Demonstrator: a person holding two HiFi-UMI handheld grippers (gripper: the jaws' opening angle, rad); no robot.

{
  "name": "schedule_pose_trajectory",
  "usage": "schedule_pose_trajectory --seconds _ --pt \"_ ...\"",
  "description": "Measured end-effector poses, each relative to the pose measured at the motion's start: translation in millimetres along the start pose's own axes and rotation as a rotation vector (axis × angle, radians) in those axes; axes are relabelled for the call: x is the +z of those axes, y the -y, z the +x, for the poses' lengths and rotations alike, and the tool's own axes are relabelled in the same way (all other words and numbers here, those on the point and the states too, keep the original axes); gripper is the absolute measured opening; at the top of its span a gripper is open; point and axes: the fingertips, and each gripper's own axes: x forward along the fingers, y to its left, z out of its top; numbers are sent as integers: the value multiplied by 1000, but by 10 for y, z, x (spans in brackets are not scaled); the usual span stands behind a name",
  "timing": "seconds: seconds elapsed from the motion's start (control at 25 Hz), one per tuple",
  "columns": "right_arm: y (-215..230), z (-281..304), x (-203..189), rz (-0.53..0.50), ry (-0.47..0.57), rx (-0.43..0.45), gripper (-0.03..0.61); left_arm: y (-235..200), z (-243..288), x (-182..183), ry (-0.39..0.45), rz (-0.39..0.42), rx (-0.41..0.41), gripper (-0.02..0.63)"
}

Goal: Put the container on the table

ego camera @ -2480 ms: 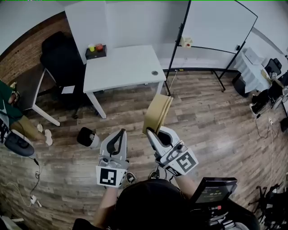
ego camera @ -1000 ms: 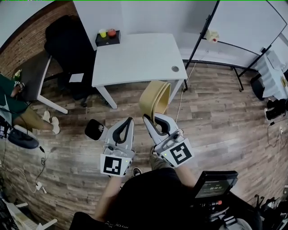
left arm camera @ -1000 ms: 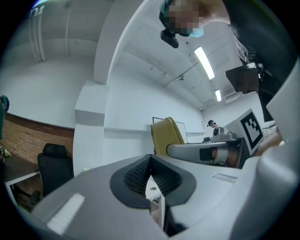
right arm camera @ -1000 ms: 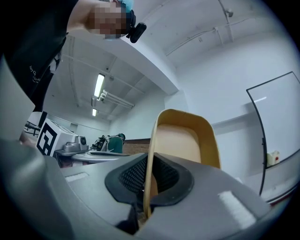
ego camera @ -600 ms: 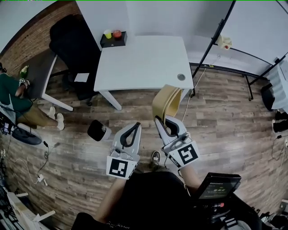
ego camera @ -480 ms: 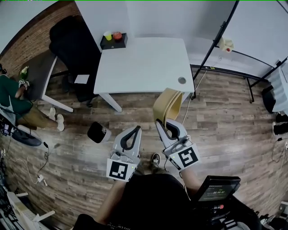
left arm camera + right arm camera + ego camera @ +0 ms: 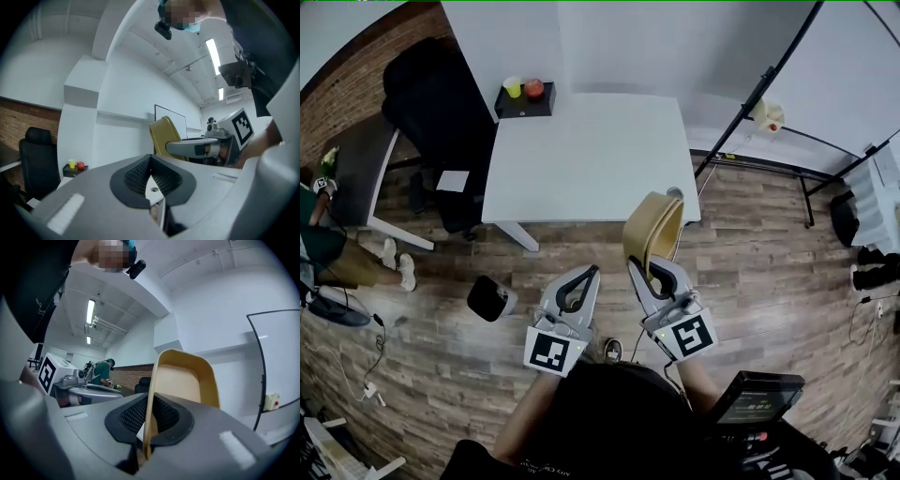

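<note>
A tan plastic container (image 7: 652, 227) stands on edge in the air, its rim pinched in my right gripper (image 7: 645, 268). It hangs at the near right corner of the white table (image 7: 591, 155). In the right gripper view the container (image 7: 183, 380) rises from between the shut jaws. My left gripper (image 7: 587, 276) is shut with nothing in it, just left of the right one, over the wooden floor. In the left gripper view the pads (image 7: 149, 174) meet, and the container (image 7: 165, 137) shows beyond them.
A black box (image 7: 523, 100) with a yellow cup (image 7: 513, 86) and a red apple (image 7: 533, 88) sits at the table's far left corner. A black chair (image 7: 431, 112) stands left of the table, a whiteboard stand (image 7: 750, 103) to its right. A person (image 7: 317, 220) sits at far left.
Both grippers and the container have come closer to the table; the container now hangs at the table's near right corner. Both grips are unchanged.
</note>
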Motion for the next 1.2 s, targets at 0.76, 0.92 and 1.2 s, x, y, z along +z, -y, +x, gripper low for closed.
schedule_pose_trajectory --seconds 0.76,0.92,1.2 --pt "384 1654 -80 -211 -96 65 37 -1600 742 238 95 -11 -139 -3" --pt "630 1983 -220 -317 -73 143 38 -1877 1085 304 85 -23 -133 0" --pt "1277 2667 -733 -613 -158 284 36 -2461 1994 213 -13 -132 -158 128"
